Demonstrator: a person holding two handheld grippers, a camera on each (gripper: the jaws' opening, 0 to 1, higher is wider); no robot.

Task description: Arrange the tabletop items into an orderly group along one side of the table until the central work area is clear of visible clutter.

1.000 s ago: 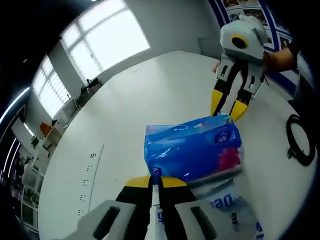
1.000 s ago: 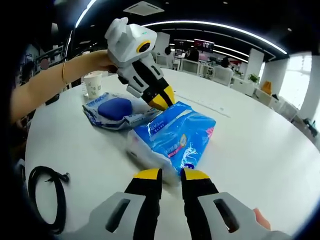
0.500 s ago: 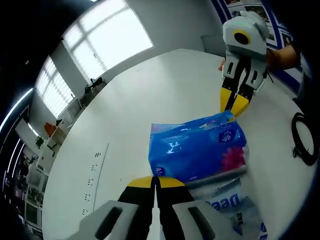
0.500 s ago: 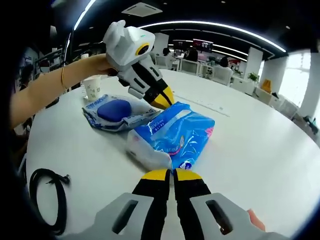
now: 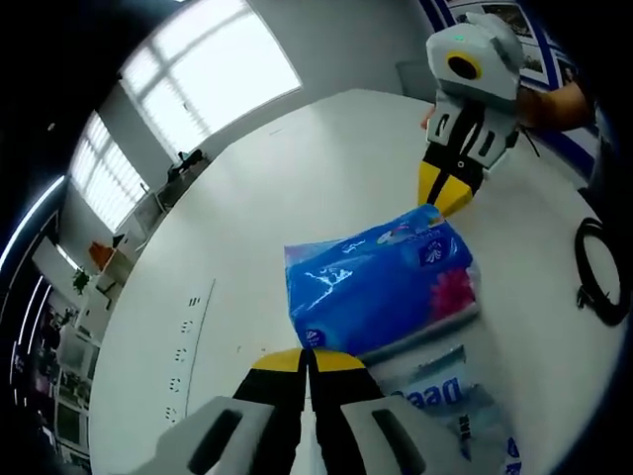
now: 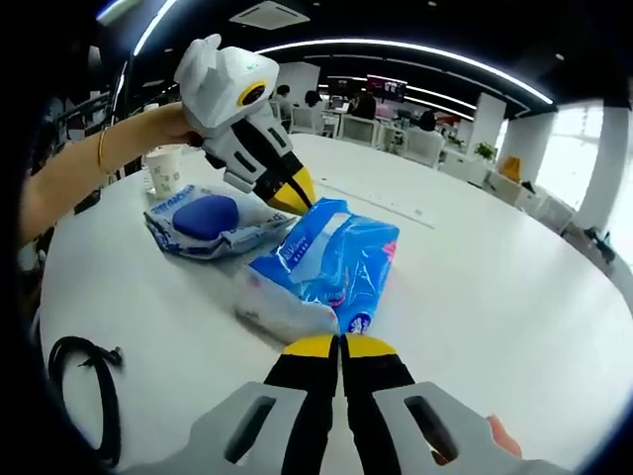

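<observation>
The blue plastic-wrapped tissue pack lies across the middle of the round white surface, one end overlapping a clear plastic pouch with a blue oval insert. A hand-held gripper stands at each end of the pack, which reads as a two-ended hold for shifting it toward one side.

Left hand-held gripper: jaws together, yellow tips at the near end of the pack, apparently pinching the wrapper edge; the actual contact is not resolved. In the right gripper view it comes down steeply from a person's hand onto the far end of the pack.

Right hand-held gripper: jaws closed with no gap, tips touching the pack's near end, probably nipping the film. In the left gripper view it meets the pack's far corner.

Elsewhere: a white paper cup behind the pouch, and a black coiled cable well apart near the surface edge. Judgement: clearing is not yet done.
</observation>
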